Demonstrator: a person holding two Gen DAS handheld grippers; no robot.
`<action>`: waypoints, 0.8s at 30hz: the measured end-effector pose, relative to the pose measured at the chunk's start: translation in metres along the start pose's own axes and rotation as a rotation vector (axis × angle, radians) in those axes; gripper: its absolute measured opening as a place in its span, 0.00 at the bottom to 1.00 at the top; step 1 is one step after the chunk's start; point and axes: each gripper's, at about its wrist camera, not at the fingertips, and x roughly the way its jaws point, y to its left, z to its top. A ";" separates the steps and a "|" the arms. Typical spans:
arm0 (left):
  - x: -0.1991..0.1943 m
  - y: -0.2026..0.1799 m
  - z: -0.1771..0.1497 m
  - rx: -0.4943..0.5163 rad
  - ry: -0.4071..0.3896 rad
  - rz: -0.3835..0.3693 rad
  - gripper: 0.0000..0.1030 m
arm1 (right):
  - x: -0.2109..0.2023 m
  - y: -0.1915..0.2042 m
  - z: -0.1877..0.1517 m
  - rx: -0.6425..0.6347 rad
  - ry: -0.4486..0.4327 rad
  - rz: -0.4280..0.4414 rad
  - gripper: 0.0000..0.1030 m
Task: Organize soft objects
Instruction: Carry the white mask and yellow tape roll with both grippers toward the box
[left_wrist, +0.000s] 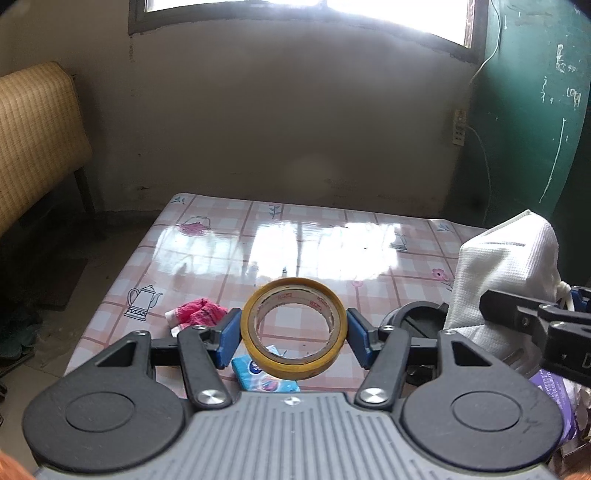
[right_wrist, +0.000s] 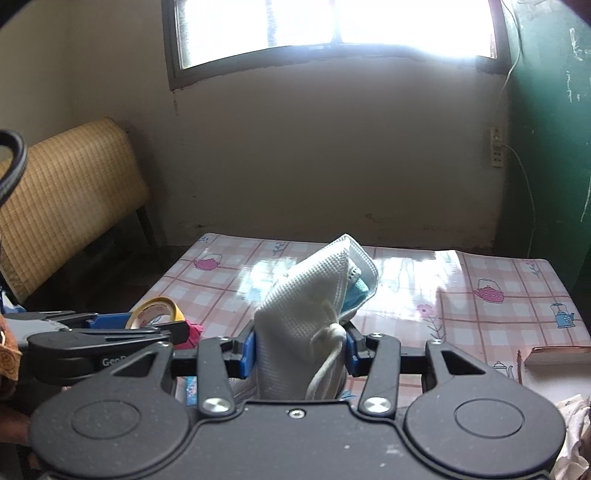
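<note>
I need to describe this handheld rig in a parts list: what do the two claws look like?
Both match: the left claw and right claw have blue rectangular pads on black angular linkage arms with silver pivot screws and round black discs. The left body is ribbed grey, the right smooth black. White lettering marks the left one's side. A patterned orange sleeve shows at the edge.

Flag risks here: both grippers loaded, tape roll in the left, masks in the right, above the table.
1. The left gripper pinches the tape roll only across its rounded rim, tilted; it could pivot or slip out.
2. The right gripper clamps a bundle of face masks; the blue inner one looks loosely tucked and might slide free.
3. The two grippers sit close side by side, so they could bump.
</note>
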 end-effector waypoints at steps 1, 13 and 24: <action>0.000 -0.002 0.000 0.002 0.001 -0.002 0.59 | 0.000 -0.001 0.000 0.003 -0.002 -0.005 0.53; 0.003 -0.024 0.004 0.035 0.000 -0.029 0.59 | -0.001 -0.022 0.002 0.031 -0.006 -0.033 0.53; 0.008 -0.054 0.001 0.069 0.012 -0.069 0.59 | -0.003 -0.047 -0.002 0.062 -0.007 -0.062 0.53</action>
